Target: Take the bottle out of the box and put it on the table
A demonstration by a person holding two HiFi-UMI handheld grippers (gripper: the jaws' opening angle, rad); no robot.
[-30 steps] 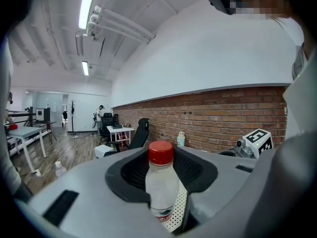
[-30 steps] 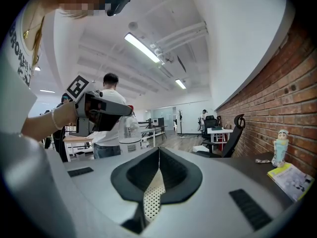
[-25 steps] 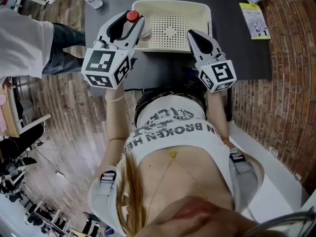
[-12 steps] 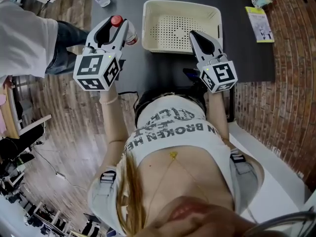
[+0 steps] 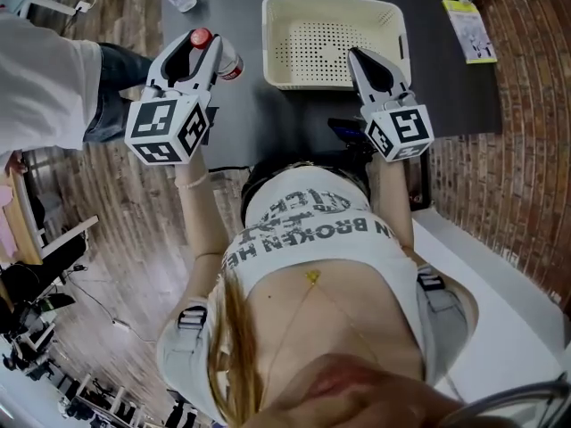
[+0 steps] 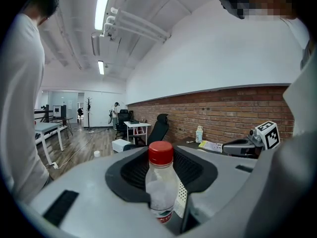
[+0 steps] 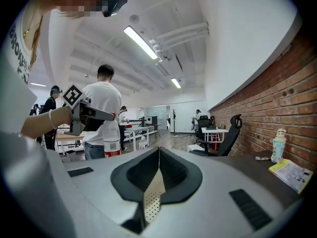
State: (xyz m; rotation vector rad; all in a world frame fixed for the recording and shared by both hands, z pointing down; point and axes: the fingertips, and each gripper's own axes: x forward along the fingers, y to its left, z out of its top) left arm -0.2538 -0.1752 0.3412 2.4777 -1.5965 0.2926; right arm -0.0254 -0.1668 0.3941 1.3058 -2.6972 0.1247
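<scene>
Dark desk (image 5: pixel 294 119): a bare patch is seen left of the cream perforated plastic box (image 5: pixel 267 43), and it is judged the proper landing place, well in from the desk's left edge. The box is seen empty.

Left tool (image 5: pixel 198 43) is clamped on the clear plastic bottle with red cap (image 6: pixel 160 182), which is gripped below the cap. The bottle is held upright, out of the box and just left of it. Whether its base touches the desk cannot be told.

The step in hand is judged to be the set-down. The bottle is best lowered straight and let go only once the base sits flat, since a light bottle is easily tipped as the jaws part.

Right tool (image 5: pixel 357 53) is closed at the tips with nothing held, near the box's front right corner.

Writing:
- "BROKEN" is read on the white shirt (image 5: pixel 308 230).
- Square black-and-white markers are borne on both tools' cubes.
- Print on the yellow booklet (image 5: pixel 470 30) and on the bottle's red-and-white label is too small to be read.
</scene>
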